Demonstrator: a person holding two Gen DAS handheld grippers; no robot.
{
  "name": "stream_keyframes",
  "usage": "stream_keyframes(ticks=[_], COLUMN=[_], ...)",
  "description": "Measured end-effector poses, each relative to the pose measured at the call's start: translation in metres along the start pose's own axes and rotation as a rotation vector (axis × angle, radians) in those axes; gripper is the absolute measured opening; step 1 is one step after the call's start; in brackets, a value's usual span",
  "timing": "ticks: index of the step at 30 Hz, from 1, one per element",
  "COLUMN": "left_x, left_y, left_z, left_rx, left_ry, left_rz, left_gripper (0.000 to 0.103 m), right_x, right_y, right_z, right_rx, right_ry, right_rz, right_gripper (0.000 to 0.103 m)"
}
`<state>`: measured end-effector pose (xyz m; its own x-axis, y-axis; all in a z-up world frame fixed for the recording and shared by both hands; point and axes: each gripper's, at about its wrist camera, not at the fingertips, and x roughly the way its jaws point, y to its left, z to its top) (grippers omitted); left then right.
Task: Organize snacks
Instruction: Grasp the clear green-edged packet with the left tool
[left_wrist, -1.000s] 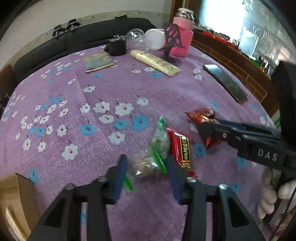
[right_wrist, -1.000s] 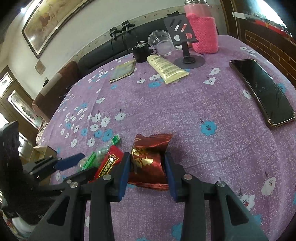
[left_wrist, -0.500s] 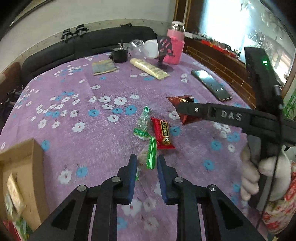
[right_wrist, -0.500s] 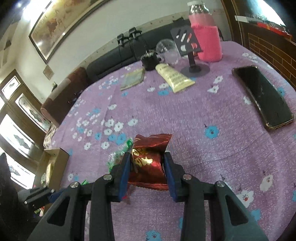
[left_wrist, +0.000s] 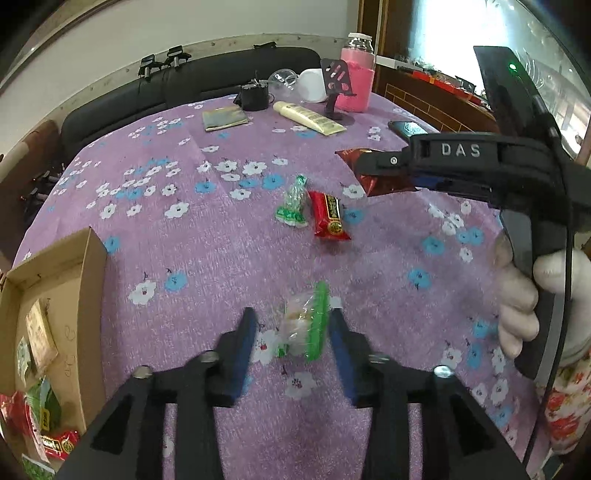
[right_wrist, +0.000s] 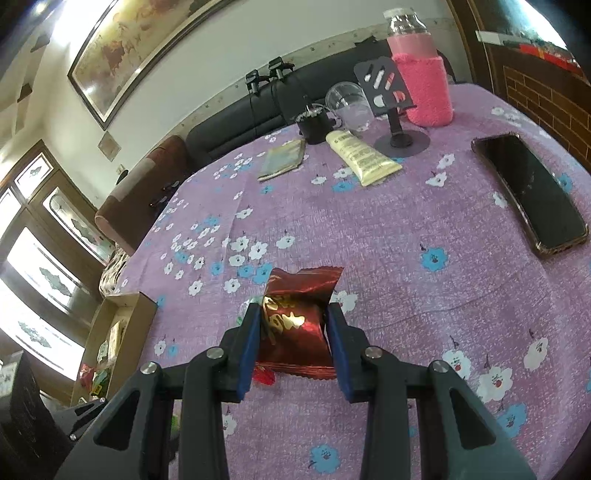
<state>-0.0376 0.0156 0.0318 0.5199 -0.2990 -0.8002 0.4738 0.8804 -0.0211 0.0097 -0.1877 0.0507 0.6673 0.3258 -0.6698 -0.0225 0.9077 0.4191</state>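
Right gripper (right_wrist: 291, 338) clamped on red foil pack (right_wrist: 295, 325), pads pressing both sides, pack lifted clear of the cloth (right_wrist: 406, 258). Held by its rear half so the crimped end sticks forward, probably so it drops clean into the box (left_wrist: 88, 280)

Left gripper (left_wrist: 291, 341) has its jaws spread wide with a clear/green bag (left_wrist: 304, 325) between them. Gaps show on both sides and the bag is motion-blurred, so it looks released or slipping; can't tell if it's resting on the cloth

Box sits at the table's left edge, open top, several snack packs already inside. Judgement: both packs are headed there, left one isn't over it yet

Still loose mid-table: green candy bag (left_wrist: 293, 206) and red bar (left_wrist: 330, 216), just beside each other, maybe touching

Not task items, at the far end: tube (right_wrist: 360, 157), phone stand (right_wrist: 397, 122), pink-sleeved bottle (right_wrist: 423, 77), clear cup (right_wrist: 349, 103), small black pot (right_wrist: 314, 123), flat booklet (right_wrist: 282, 158). Phone (right_wrist: 528, 192) near the right edge

Obstruction: path from right gripper to box crosses over the left gripper and the dropped bag. Right should go high or wait for left to clear. Box wall nearest the table needs clearing too
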Motion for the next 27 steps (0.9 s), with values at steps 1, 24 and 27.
stream_keyframes(ticks=[1,24,27], left_x=[0.001,-0.039,-0.061], left_y=[-0.001,0.002,0.019], left_z=[0.0,-0.02,-0.031], left_rx=[0.008,-0.096,-0.182], left_ry=[-0.003,-0.118,-0.157], left_rz=[0.009,0.041,0.043], left_gripper=[0.051,0.037,0.037], right_x=[0.001,0.004,0.002], right_y=[-0.001,-0.002,0.002], right_z=[0.0,-0.002,-0.004], right_rx=[0.008,0.01,-0.008], right_ry=[0.006,0.006,-0.008], right_rz=[0.003,-0.002,-0.004], right_gripper=[0.034,0.034,0.034])
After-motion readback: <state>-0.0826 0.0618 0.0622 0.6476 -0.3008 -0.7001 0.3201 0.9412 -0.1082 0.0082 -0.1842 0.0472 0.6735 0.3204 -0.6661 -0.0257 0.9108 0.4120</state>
